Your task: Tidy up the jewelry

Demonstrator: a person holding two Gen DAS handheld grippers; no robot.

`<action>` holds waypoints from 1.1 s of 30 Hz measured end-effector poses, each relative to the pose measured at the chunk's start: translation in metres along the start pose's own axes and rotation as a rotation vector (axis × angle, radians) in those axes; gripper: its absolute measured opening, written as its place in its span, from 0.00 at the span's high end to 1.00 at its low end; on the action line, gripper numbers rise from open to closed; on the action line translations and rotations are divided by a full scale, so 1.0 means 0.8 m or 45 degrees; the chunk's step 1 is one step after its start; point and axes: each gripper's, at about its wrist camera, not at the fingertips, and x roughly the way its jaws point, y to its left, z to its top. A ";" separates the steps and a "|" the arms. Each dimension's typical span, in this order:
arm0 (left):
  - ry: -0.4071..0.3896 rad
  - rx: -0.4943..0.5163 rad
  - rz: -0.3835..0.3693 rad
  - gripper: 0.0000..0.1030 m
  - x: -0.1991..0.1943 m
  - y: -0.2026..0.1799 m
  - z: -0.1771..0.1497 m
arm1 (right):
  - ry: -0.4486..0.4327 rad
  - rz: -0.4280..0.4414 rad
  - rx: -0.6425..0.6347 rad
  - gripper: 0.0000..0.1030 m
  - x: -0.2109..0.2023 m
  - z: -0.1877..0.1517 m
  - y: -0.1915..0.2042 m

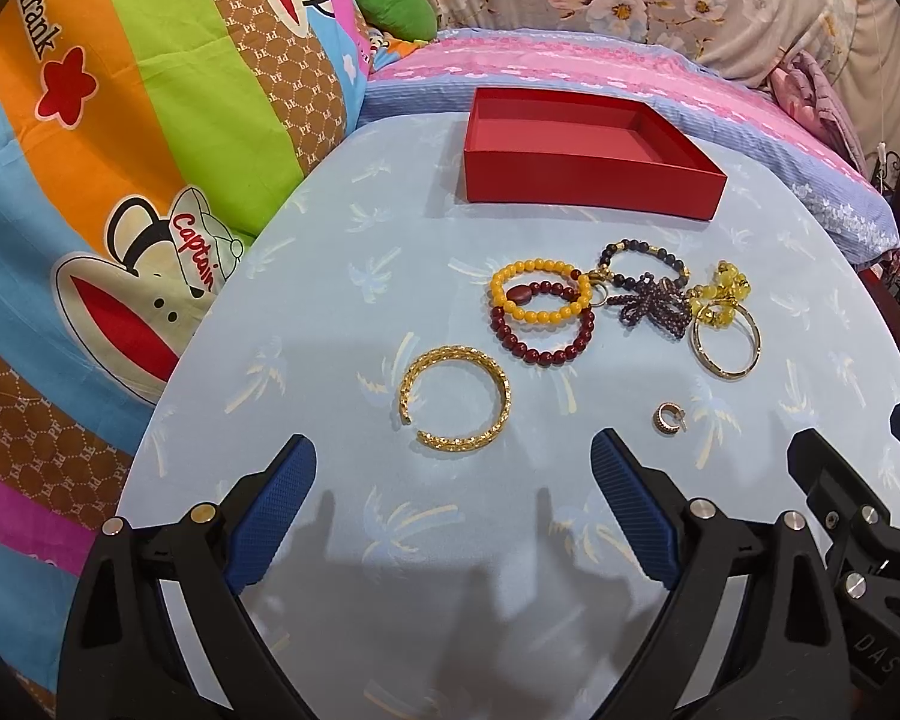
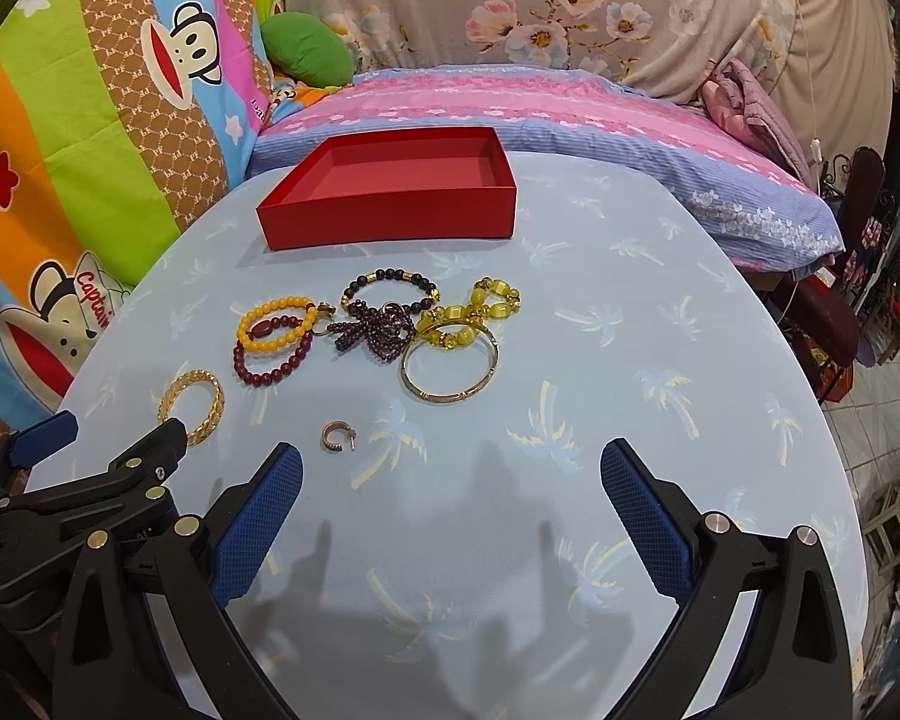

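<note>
Red and empty, the box (image 1: 591,180) sat at twelve o'clock on the table (image 1: 330,312), every piece of jewelry still outside it. The left hand-held gripper (image 1: 453,483) hung wide open with nothing in it, the gold cuff (image 1: 455,398) just ahead at twelve. The right hand-held gripper (image 2: 450,483) gaped equally, empty, the small ring (image 2: 337,437) near its left finger at ten. Probably best to pinch the cuff's band across its thickness and lift cleanly, clear of the tangled bead bracelets (image 1: 543,313).

Cartoon monkey quilt (image 1: 120,192) piled up on the left. Green cushion (image 2: 306,48) tucked behind it. Floral cover (image 2: 540,6) drapes the back.
</note>
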 end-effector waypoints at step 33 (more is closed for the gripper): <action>-0.002 -0.001 -0.001 0.14 -0.002 -0.001 0.000 | -0.003 -0.004 -0.001 0.07 -0.001 -0.001 -0.001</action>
